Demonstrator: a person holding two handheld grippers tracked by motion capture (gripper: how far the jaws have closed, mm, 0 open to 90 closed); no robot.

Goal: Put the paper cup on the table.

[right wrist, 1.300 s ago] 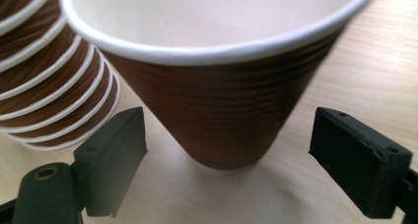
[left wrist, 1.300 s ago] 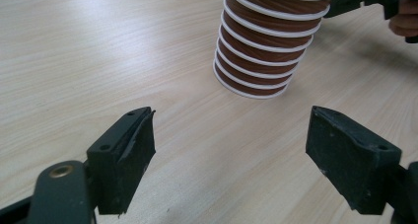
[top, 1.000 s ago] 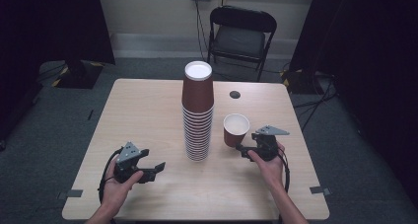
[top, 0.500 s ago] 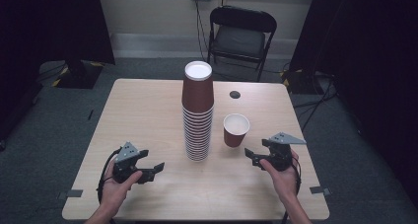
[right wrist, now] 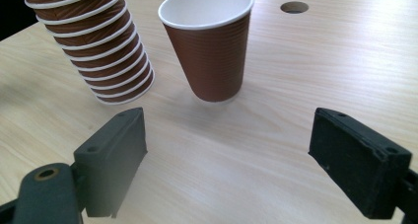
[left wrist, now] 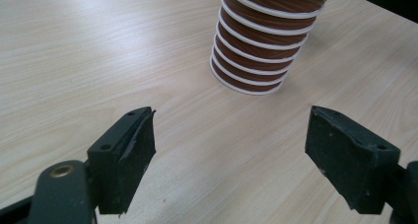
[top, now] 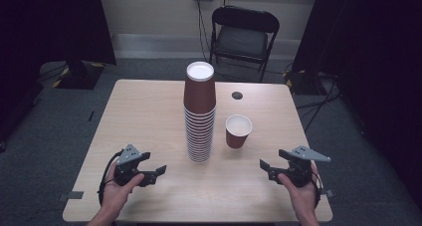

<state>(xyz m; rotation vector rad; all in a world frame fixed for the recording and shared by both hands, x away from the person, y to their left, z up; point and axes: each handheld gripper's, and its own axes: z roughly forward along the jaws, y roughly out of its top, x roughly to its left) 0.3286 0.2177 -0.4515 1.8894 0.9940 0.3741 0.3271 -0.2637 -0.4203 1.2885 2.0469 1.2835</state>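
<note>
A tall stack of upturned brown paper cups [top: 200, 114] stands mid-table; its lower rims [left wrist: 251, 61] show in the left gripper view. Just right of it a single brown cup [top: 238, 131] stands upright and empty, also seen ahead of my right jaws [right wrist: 209, 46]. My right gripper [top: 263, 167] hovers near the table's front right, well back from that cup. Its jaws have just been opening and nothing is between them [right wrist: 229, 113]. My left gripper [top: 158, 172] rests at the front left, open and empty [left wrist: 231, 113], pointing toward the stack.
The wooden table [top: 144, 111] has a small round cable hole [top: 237, 95] behind the single cup. A black folding chair [top: 242, 34] stands beyond the far edge. Cables trail on the grey floor around the table.
My right gripper has drawn back from the single cup toward the front right edge, and its jaws have spread wider. The cup stays standing. The left gripper has not moved.
</note>
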